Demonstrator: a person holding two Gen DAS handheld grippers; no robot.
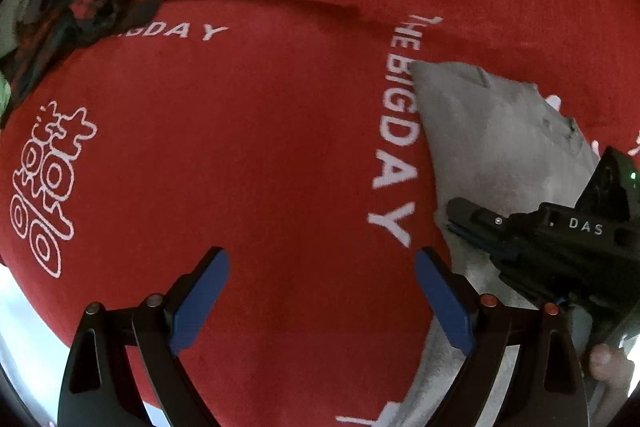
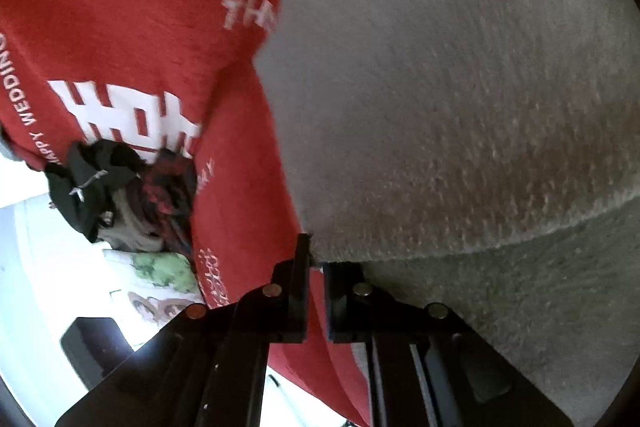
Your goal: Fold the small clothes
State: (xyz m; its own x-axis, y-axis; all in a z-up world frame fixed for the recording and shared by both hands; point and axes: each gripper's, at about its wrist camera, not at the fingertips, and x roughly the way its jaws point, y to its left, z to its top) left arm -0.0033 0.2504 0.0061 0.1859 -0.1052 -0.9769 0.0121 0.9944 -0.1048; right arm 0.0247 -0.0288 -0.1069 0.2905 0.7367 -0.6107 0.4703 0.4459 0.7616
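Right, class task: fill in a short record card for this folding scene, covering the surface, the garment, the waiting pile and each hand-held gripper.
surface: red cloth with white lettering
garment: grey cloth lying on the red cloth
pile: dark clothes at the red cloth's edge
left hand-held gripper: open, over bare red cloth, holding nothing
right hand-held gripper: shut at the grey cloth's edge; a grip on it cannot be told

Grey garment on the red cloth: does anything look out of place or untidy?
Nothing looks damaged. The grey garment lies on the red cloth, its far edge slightly ragged. A heap of unfolded clothes sits crumpled at the cloth's edge.
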